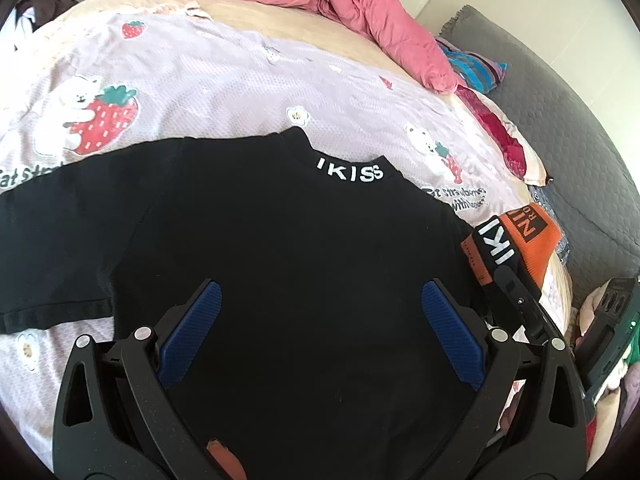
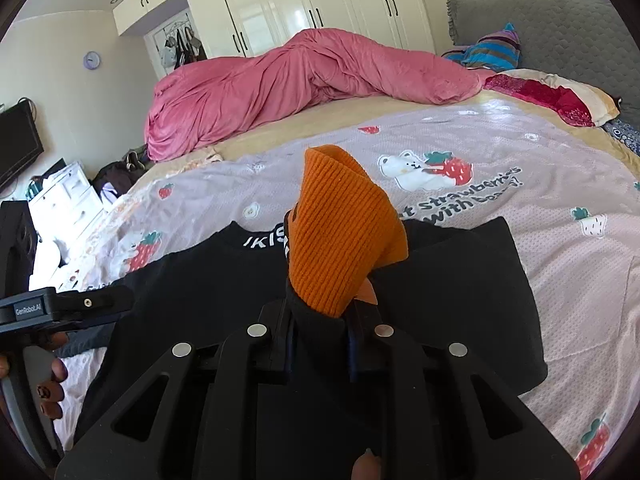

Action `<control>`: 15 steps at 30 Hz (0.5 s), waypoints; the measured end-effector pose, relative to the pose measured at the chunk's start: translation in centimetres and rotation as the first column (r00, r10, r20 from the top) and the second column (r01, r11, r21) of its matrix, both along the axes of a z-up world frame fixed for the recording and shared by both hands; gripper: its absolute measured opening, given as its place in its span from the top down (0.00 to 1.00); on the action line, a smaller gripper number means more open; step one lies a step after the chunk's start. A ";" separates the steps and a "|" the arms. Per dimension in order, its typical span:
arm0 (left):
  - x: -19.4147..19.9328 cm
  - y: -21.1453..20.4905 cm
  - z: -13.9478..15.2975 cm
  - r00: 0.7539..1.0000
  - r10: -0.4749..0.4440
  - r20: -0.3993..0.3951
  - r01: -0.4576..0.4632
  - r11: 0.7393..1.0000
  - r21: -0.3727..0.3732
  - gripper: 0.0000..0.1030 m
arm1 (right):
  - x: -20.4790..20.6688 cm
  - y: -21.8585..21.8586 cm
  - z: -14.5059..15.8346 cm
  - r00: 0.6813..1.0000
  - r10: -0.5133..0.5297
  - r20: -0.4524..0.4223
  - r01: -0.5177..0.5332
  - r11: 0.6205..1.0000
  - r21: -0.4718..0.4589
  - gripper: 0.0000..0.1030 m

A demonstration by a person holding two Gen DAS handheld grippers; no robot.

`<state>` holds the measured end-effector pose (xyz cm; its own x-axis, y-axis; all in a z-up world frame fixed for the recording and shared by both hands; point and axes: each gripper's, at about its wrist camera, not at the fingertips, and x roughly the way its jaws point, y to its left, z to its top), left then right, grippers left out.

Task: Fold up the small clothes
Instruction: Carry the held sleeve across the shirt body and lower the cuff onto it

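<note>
**A:** Start at the right gripper [image 2: 320,320]. What's in it?

**B:** Its jaws are nearly together, pinched on the orange cuff [image 2: 340,236] of the black shirt's sleeve. The cuff sticks up past the fingertips, lifted off the bed, with the dark sleeve fabric bunched down between the pads.

**A:** And the left gripper [image 1: 320,332]?

**B:** Spread wide, holding nothing. Both blue pads [image 1: 200,328] hang over the middle of the black shirt [image 1: 280,240]; I can't tell whether they touch the cloth.

**A:** How does the shirt lie from there?

**B:** Flat on the strawberry-print blanket [image 1: 224,80], collar with its white lettering pointing away from the fingers, so its long axis runs straight ahead. One sleeve is spread out to the left; the other is the one held up at the right edge.

**A:** So the coming move?

**B:** Likely the right hand carries that sleeve inward across the body, towards the left gripper. It's the nearer hand.
</note>
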<state>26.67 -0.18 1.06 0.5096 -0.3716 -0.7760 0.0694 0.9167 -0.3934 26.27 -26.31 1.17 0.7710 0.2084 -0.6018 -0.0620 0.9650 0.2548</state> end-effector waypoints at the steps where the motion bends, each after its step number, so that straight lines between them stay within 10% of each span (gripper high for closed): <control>1: 0.2 0.0 -0.3 1.000 -0.001 -0.006 0.001 1.000 -0.004 0.08 | 0.1 0.2 -0.1 1.000 0.003 -0.003 -0.003 1.000 0.000 0.82; 8: 0.6 -0.2 -1.1 1.000 -0.005 -0.026 0.005 1.000 -0.021 0.08 | 0.7 2.3 -0.8 0.998 0.051 -0.027 -0.051 0.999 -0.009 0.78; 15: 0.5 0.2 -1.5 1.000 0.015 -0.025 -0.016 1.000 -0.026 0.08 | 1.0 4.4 -1.1 0.983 0.173 -0.056 -0.170 0.984 0.053 0.43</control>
